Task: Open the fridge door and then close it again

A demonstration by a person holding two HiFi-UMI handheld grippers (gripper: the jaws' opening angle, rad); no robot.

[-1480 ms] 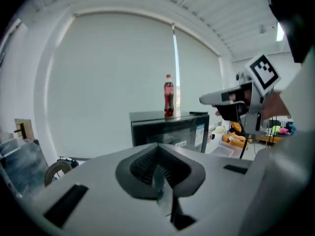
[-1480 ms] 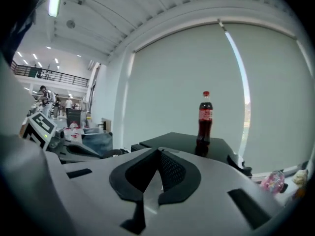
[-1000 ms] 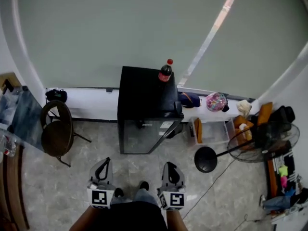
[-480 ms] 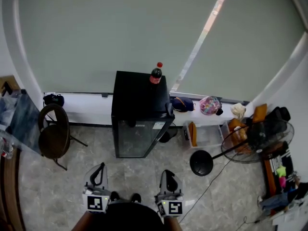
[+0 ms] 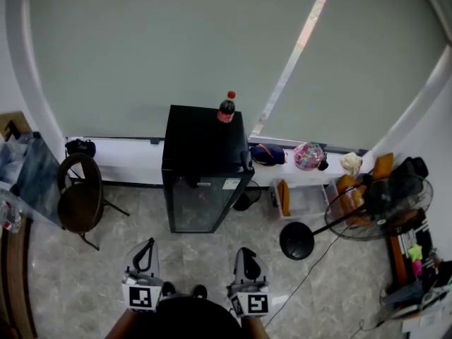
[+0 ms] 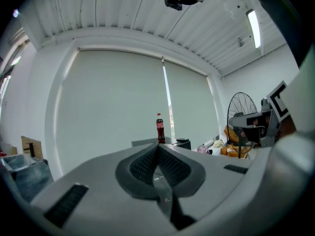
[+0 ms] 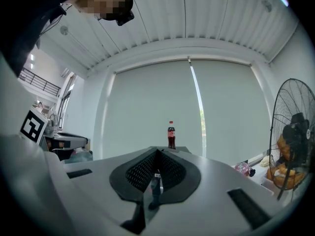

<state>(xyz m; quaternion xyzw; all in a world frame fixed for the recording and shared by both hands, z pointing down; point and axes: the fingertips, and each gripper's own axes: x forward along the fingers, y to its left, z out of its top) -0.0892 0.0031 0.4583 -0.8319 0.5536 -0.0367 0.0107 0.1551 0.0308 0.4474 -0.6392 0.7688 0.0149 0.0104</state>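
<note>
A black mini fridge (image 5: 185, 136) stands against the blind-covered wall, and its glass door (image 5: 201, 205) faces me and looks closed. A cola bottle (image 5: 226, 109) stands upright on its top; the bottle (image 6: 159, 128) also shows straight ahead in the left gripper view. The same bottle (image 7: 171, 134) is ahead in the right gripper view too. My left gripper (image 5: 145, 248) and right gripper (image 5: 245, 254) hang side by side over the floor, well short of the fridge. Both are shut and hold nothing. Each points level at the fridge.
A round-backed chair (image 5: 80, 196) stands left of the fridge, beside a table (image 5: 28, 175). To the right are a standing fan (image 5: 374, 207) with a round base (image 5: 296, 240) and a cable across the floor. Bags and a pink item (image 5: 308, 155) lie on the low ledge.
Compared with a second ago, both grippers sit lower in the head view and the fridge lies slightly up and left. Jaws stay shut.
</note>
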